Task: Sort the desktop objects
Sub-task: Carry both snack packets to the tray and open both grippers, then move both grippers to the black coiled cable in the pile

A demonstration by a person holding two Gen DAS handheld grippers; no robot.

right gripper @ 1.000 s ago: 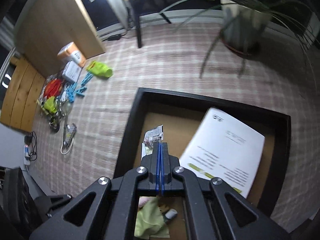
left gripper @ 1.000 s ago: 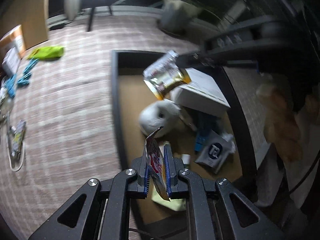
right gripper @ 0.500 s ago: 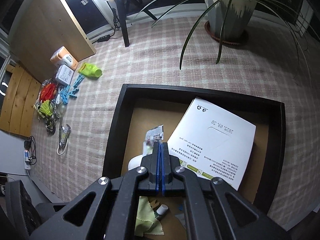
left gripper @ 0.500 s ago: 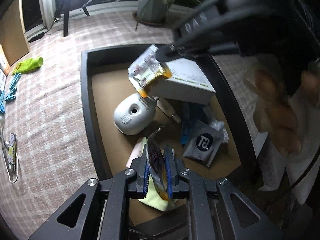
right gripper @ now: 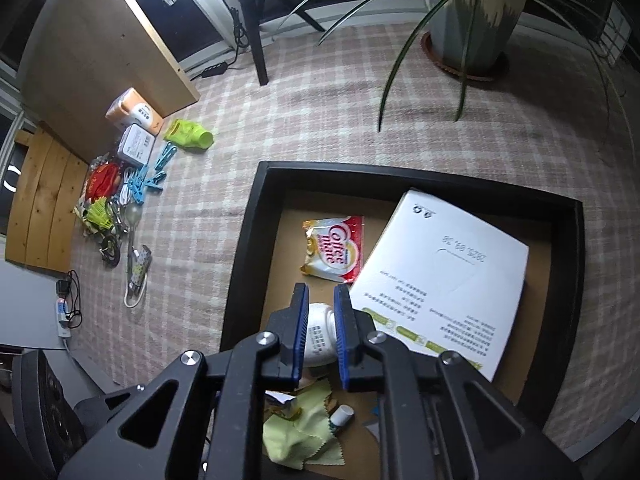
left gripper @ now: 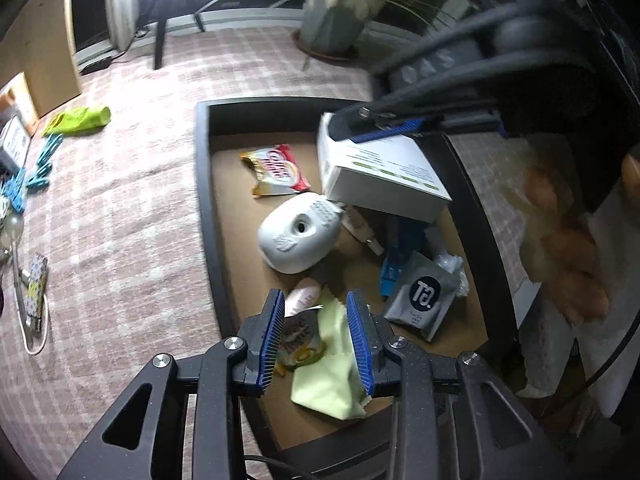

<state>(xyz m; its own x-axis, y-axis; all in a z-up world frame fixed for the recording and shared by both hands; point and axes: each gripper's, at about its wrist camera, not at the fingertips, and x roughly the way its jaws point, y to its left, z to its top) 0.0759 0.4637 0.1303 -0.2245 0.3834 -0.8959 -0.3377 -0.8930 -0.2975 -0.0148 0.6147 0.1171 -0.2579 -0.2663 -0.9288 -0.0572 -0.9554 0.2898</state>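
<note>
A black tray [left gripper: 208, 216] [right gripper: 244, 248] with a brown floor sits on the plaid cloth. A red and yellow Coffee-mate sachet [left gripper: 276, 170] [right gripper: 334, 248] lies flat at its far end beside a white box [left gripper: 380, 178] [right gripper: 440, 292]. My left gripper [left gripper: 316, 340] is open above a second snack sachet [left gripper: 298, 338] lying on a pale green cloth [left gripper: 336, 372] [right gripper: 300, 432]. My right gripper [right gripper: 320, 328] is open and empty above a white rounded device [left gripper: 298, 236] [right gripper: 320, 336]. In the left wrist view it [left gripper: 400, 126] hangs over the white box.
A grey pouch [left gripper: 420, 300], a blue packet [left gripper: 396, 256] and a small tube [right gripper: 342, 416] also lie in the tray. On the cloth to the left lie a green pouch [right gripper: 190, 136], blue clothespins [right gripper: 148, 184], small boxes [right gripper: 134, 114] and a cable. A potted plant [right gripper: 468, 20] stands beyond.
Both grippers opened. The Coffee-mate sachet dropped from my right gripper onto the tray floor. The other sachet dropped from my left gripper onto the green cloth.
</note>
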